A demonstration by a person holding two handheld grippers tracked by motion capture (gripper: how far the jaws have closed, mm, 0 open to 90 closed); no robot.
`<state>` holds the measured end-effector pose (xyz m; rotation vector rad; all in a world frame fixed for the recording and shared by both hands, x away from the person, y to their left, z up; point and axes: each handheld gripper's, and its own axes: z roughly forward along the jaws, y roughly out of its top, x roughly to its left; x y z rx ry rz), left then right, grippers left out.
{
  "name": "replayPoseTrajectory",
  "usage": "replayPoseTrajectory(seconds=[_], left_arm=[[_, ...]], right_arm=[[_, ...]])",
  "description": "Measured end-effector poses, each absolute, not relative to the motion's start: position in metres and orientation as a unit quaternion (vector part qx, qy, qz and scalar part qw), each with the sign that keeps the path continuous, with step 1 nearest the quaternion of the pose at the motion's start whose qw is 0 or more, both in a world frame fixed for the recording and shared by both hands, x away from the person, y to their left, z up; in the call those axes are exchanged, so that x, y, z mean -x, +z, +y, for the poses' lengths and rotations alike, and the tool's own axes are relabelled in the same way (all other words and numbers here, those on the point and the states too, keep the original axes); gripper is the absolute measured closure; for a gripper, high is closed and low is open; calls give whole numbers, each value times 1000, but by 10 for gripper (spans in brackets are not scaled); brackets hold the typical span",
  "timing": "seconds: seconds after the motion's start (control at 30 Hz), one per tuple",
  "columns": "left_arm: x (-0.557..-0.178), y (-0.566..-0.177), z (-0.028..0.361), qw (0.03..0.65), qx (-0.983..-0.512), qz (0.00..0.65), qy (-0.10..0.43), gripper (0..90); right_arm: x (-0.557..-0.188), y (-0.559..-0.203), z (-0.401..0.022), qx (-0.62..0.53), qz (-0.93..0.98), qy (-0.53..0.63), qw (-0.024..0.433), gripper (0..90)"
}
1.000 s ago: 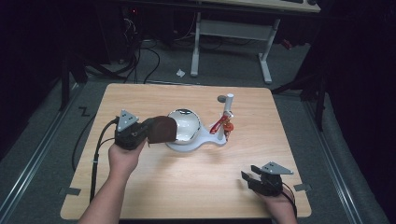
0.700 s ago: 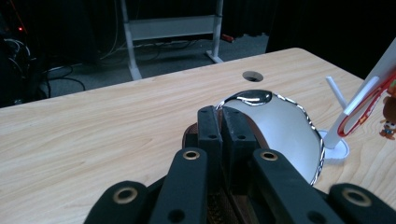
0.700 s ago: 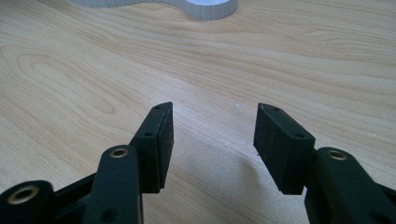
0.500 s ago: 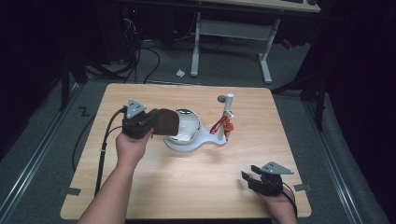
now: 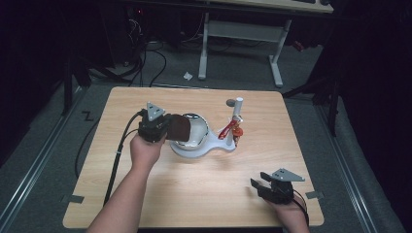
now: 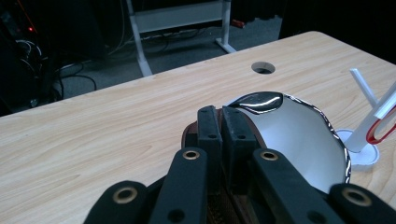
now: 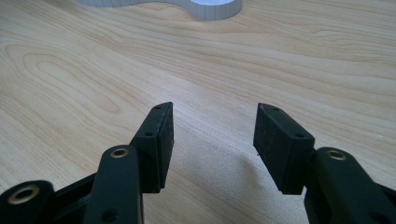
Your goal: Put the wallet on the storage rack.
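Note:
My left gripper [image 5: 166,129] is shut on the edge of a dark brown disc [image 5: 180,127]. It holds the disc against the left rim of a shiny metal bowl [image 5: 197,131], which sits on a white base [image 5: 214,148]. In the left gripper view its jaws [image 6: 220,116] are pressed together, with the brown disc [image 6: 188,136] beneath them and the mirror-like bowl [image 6: 299,135] just beyond. My right gripper [image 5: 259,180] rests near the table's front right edge, open and with nothing between its fingers [image 7: 212,135].
A white post [image 5: 238,110] rises from the base's right end, with a red piece [image 5: 232,130] hanging on it. The wooden table [image 5: 145,194] has a round hole [image 5: 230,102] near its far edge. The white base's edge [image 7: 205,7] lies ahead of my right gripper.
My left hand has carried the brown disc to the right and slightly farther from the person, bringing it to the bowl. The right hand has stayed in place.

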<state>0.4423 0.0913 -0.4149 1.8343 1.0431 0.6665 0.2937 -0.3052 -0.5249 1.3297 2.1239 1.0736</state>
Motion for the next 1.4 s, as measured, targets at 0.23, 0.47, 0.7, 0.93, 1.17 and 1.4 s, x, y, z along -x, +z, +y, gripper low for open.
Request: replayPoseTrajectory(seconds=[0.23,0.47,0.7,0.93,1.17,1.4], left_arm=[[-449,-422,79,445,-740,431,263,867],[-452,-428,71,437,-743,433,263,864],[-451,-431,66,440,-743,433,261,851],[-451,-431,68,455,-735,435,251,793],[-451,-428,71,465,-733,434,241,694],[-450,-425,75,473,-730,435,233,628]], right_arm=[[-294,-525,-305,-478,762,386,205,481],[-294,-526,-306,-478,762,386,205,481],[-294,-526,-305,-477,763,386,205,480],[-294,-526,-306,-478,762,386,204,480],[-295,-526,-305,-476,763,386,205,479],[-295,-526,-305,-476,764,385,205,478]])
